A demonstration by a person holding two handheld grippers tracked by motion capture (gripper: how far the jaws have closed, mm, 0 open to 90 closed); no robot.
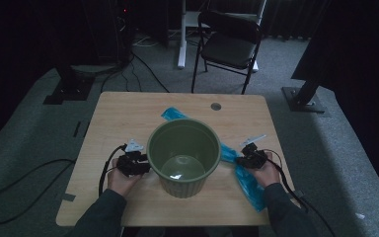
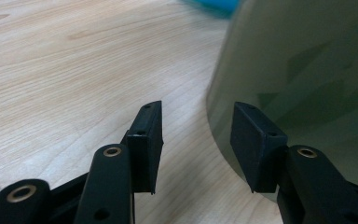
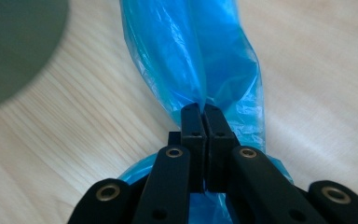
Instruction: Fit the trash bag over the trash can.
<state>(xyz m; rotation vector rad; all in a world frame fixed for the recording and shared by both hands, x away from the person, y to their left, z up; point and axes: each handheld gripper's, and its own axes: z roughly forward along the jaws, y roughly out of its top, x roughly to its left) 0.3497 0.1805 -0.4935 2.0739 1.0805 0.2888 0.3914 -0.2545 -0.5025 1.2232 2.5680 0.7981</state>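
Observation:
A green ribbed plastic bin (image 1: 183, 157) stands upright in the middle of the wooden table (image 1: 113, 113). A folded blue plastic bag (image 1: 247, 183) lies flat under and behind it, running from back centre to front right. My left gripper (image 1: 139, 164) sits just left of the bin, open, with the bin's wall (image 2: 307, 74) right beside its right fingertip. My right gripper (image 1: 246, 159) is at the bin's right, shut on a pinched fold of the blue bag (image 3: 200, 60), with the bin (image 3: 14, 46) at the upper left of the right gripper view.
A black folding chair (image 1: 229, 42) stands beyond the table's far edge, next to a white desk leg (image 1: 181, 34). Black stand bases (image 1: 303, 98) and cables (image 1: 15, 187) lie on the grey carpet around the table. A round grommet hole (image 1: 215, 106) sits near the table's back edge.

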